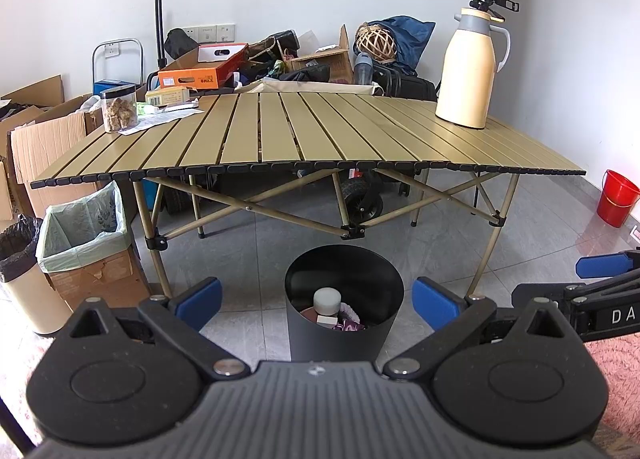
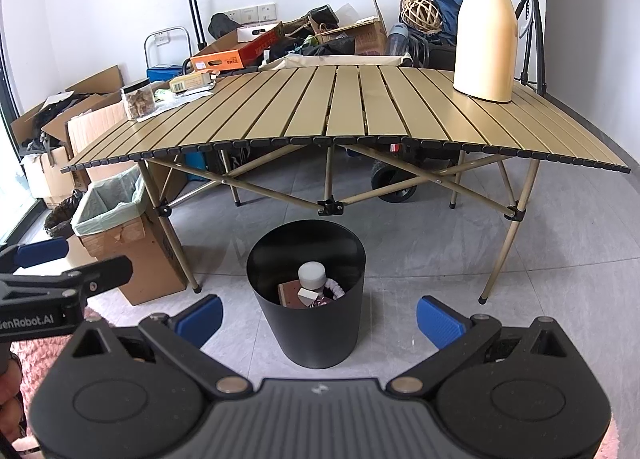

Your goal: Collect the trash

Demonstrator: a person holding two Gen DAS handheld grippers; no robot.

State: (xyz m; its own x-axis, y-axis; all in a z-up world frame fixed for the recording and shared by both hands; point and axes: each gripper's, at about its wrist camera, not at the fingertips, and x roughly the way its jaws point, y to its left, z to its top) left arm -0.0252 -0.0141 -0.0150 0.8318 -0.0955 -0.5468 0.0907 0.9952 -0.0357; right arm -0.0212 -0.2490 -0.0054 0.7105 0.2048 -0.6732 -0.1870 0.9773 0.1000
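Observation:
A black round bin [image 1: 344, 323] [image 2: 308, 319] stands on the floor in front of the folding table. Inside it lie a bottle with a white cap [image 1: 327, 301] [image 2: 311, 275], a brown flat piece and purple-white wrappers. My left gripper [image 1: 318, 303] hovers open just before the bin, nothing between its blue pads. My right gripper [image 2: 319, 317] is open too, empty, a little farther back from the bin. Each gripper shows at the edge of the other's view. On the table's far left lie papers and a small box [image 1: 166, 95].
The slatted table [image 1: 360, 131] holds a cream thermos [image 1: 468, 71] and a jar of snacks [image 1: 119, 107]. A lined cardboard box [image 1: 86, 235] and a black-bagged bin [image 1: 20, 259] stand left. A red bucket [image 1: 616, 197] sits right. Pink rug underfoot.

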